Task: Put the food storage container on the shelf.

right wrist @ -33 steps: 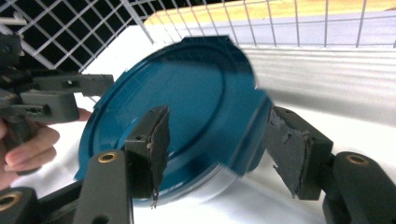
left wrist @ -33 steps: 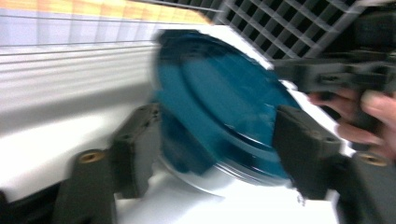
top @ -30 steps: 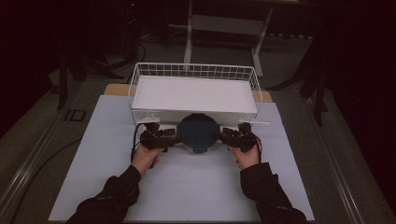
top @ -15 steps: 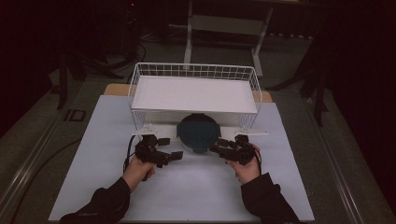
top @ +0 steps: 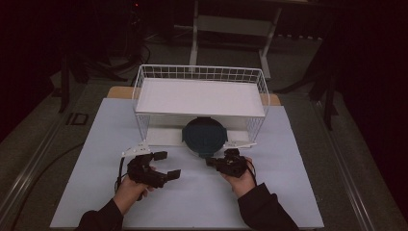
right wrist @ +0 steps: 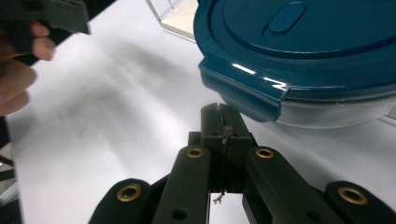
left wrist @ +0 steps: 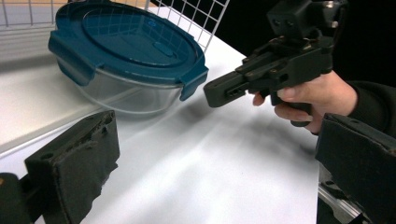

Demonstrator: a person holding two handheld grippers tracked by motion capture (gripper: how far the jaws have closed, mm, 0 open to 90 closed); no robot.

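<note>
High view: a round container (top: 204, 136) with a dark teal clip-on lid and a clear body sits on the white table (top: 288, 159), partly tucked under the near edge of a white wire basket (top: 199, 91). The left gripper (top: 166, 165), held in the person's left hand (top: 129, 187), lies near the container on its left and toward the person, with its jaws spread wide and gripping nothing. The right gripper (top: 210, 162), in the right hand (top: 243, 180), sits just in front of the container; its jaws are pressed together on nothing, tips just short of a lid clip (right wrist: 243, 91) in the right gripper view.
</note>
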